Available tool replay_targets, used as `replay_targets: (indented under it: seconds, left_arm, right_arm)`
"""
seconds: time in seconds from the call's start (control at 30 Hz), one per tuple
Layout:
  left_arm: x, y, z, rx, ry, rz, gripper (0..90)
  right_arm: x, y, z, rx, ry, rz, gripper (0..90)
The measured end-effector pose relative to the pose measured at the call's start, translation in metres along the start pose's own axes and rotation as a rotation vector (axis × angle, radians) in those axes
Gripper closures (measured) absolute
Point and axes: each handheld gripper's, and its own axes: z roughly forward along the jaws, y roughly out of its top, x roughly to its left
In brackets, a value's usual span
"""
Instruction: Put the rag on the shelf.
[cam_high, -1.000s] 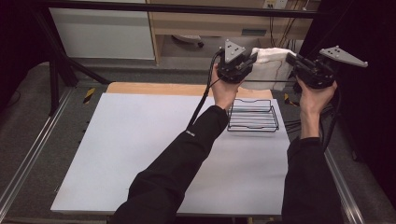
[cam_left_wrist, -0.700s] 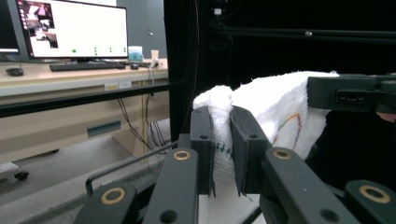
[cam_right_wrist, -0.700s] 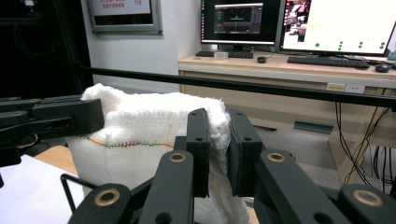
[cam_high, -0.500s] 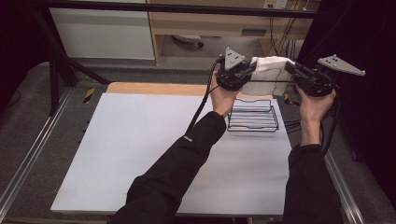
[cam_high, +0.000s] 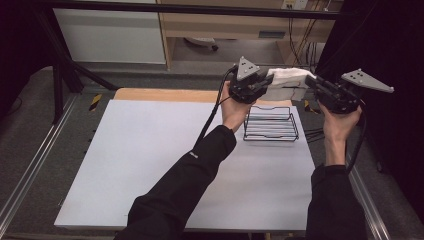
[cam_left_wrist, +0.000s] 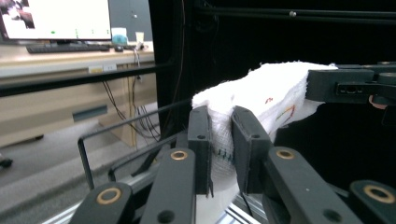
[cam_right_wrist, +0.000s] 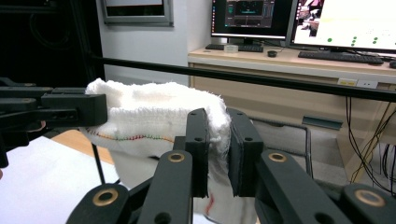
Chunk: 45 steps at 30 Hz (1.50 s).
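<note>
A white cloth (cam_high: 289, 80) hangs stretched between both grippers, above the far edge of the wire basket (cam_high: 270, 123). The left gripper (cam_left_wrist: 220, 135) pinches one end, the right gripper (cam_right_wrist: 218, 140) the other. The cloth's long axis runs hand to hand, with open room straight below toward the basket.

I see a black wire rack (cam_high: 270, 124) on the white desk (cam_high: 150, 165), just below and between both claws. Monitors (cam_right_wrist: 299, 18) and keyboards (cam_right_wrist: 345, 56) sit on a far counter beyond the right claw. Yellow-black tape (cam_high: 95, 101) lies well off the left claw's side.
</note>
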Motion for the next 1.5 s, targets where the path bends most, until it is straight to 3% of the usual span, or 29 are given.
replay_targets:
  seconds: [0.33,0.6,0.83,1.1,1.3,1.5]
  left_arm:
    - [-0.003,-0.004,-0.008,0.047,-0.025,0.004,74.3]
    - [-0.003,0.01,-0.021,0.102,-0.021,0.012,66.6]
    - [0.008,0.029,-0.026,0.106,0.041,0.008,68.6]
    - [0.018,0.041,-0.007,0.153,0.092,-0.032,80.4]
    - [0.016,0.036,0.008,0.195,0.056,-0.073,83.7]
    - [0.011,0.03,0.004,0.209,-0.006,-0.05,85.4]
  right_arm:
    - [0.002,-0.013,-0.008,0.009,0.013,-0.005,80.1]
    - [0.003,-0.016,-0.01,0.011,0.017,-0.014,80.3]
    - [0.004,-0.021,-0.01,0.004,0.027,-0.016,80.3]
    - [0.003,-0.023,-0.012,0.01,0.036,-0.022,80.3]
    - [0.002,-0.025,-0.012,0.009,0.043,-0.024,80.2]
    - [0.001,-0.027,-0.013,0.016,0.049,-0.022,79.8]
